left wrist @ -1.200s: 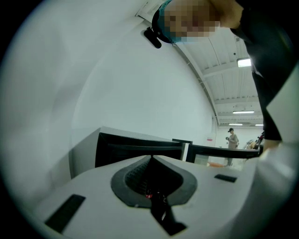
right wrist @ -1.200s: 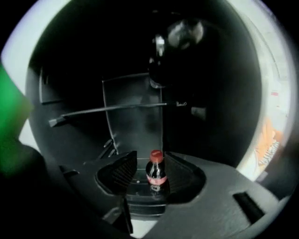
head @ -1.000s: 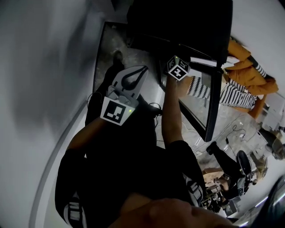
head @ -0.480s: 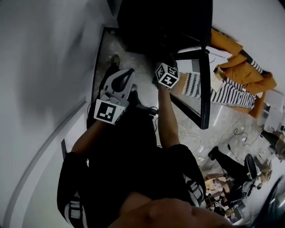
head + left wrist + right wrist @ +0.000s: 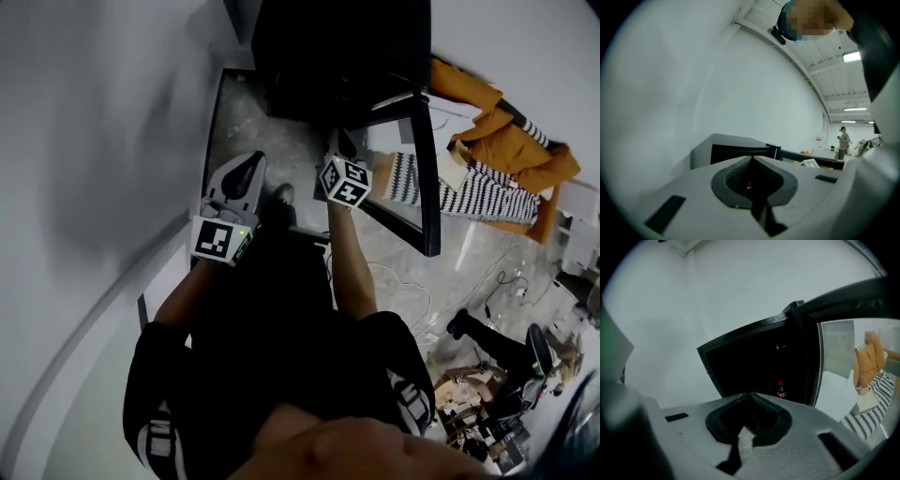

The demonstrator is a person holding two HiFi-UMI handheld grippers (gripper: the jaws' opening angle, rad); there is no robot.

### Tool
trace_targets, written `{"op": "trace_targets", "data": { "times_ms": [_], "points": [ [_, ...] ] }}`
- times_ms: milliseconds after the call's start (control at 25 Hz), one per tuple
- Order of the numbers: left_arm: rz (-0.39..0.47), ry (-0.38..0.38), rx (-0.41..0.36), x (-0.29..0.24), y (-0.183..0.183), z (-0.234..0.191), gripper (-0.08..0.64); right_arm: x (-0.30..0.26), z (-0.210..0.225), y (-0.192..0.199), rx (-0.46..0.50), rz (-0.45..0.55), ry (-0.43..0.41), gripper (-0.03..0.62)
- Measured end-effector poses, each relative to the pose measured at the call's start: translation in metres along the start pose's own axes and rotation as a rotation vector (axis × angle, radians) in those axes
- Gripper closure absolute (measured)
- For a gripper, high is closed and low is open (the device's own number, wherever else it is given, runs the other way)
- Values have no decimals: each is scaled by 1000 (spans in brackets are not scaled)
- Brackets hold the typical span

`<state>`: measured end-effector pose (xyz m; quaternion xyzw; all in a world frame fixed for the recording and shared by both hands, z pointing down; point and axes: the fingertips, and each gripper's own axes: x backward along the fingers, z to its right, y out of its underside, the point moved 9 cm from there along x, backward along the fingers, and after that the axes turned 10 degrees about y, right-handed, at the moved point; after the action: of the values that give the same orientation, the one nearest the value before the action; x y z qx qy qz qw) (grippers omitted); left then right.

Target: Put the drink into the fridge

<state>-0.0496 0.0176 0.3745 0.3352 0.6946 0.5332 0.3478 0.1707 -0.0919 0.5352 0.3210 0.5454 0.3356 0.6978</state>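
The black fridge (image 5: 337, 56) stands open, its door (image 5: 424, 159) swung out to the right. In the right gripper view a small dark drink bottle with a red cap (image 5: 780, 389) stands upright inside the dark fridge (image 5: 736, 362), beyond the jaws. My right gripper (image 5: 752, 395) is shut with nothing in it and hangs in front of the opening (image 5: 338, 148). My left gripper (image 5: 249, 164) is held to its left, also shut and empty (image 5: 751, 159), pointing at the fridge's side (image 5: 733, 146).
A white wall (image 5: 94, 141) runs along the left. An orange jacket (image 5: 506, 141) and a striped cloth (image 5: 459, 192) lie right of the door. Cables (image 5: 403, 291) trail over the floor. A person (image 5: 843, 140) stands far off.
My right gripper has drawn back from the fridge opening, down and to the left. The left gripper has drifted a little left with it.
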Motion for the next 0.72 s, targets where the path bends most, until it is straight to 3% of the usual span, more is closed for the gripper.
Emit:
{"op": "trace_targets", "data": {
  "times_ms": [720],
  "points": [
    [18, 18, 2, 60, -12, -57, 554, 87, -76, -7, 28, 65, 24, 589]
  ]
}}
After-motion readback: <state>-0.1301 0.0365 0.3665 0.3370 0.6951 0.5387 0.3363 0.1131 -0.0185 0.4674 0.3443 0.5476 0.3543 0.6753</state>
